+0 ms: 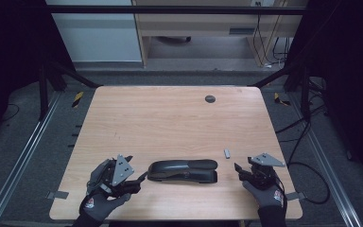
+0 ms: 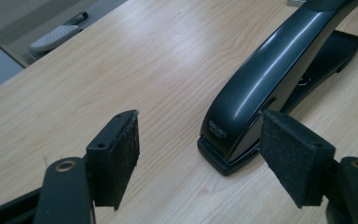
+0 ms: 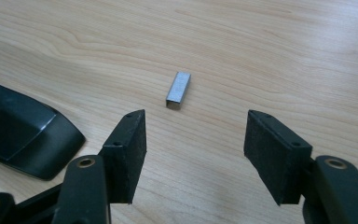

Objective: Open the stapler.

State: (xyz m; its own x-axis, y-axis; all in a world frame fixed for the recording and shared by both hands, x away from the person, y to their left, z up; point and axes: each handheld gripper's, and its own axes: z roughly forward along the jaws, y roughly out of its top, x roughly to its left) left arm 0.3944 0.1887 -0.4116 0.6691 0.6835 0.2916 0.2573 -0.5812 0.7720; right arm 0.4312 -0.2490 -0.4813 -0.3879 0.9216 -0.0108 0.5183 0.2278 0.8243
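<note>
Two tools, high view: your left hand-held gripper point(image 1: 139, 178) sits at the near left of the bench point(image 1: 170, 118), its tips just beside the left end of the stapler point(image 1: 183, 171); your right hand-held gripper point(image 1: 237, 171) sits near right, apart from the stapler's other end.
Staple strip, high view: the small strip of staples point(image 1: 227, 153) lies just beyond and slightly left of your right hand-held gripper, nearer to it than to the left.
Left gripper view: jaws stand wide apart, holding nothing; the stapler point(image 2: 270, 79) runs away up and to the right, its nose close to the right pad.
Right gripper view: jaws spread, empty; the strip of staples point(image 3: 178, 89) lies straight ahead, slightly left of centre, its long axis pointing roughly away from you, so I judge a short forward reach brings it between the jaws.
</note>
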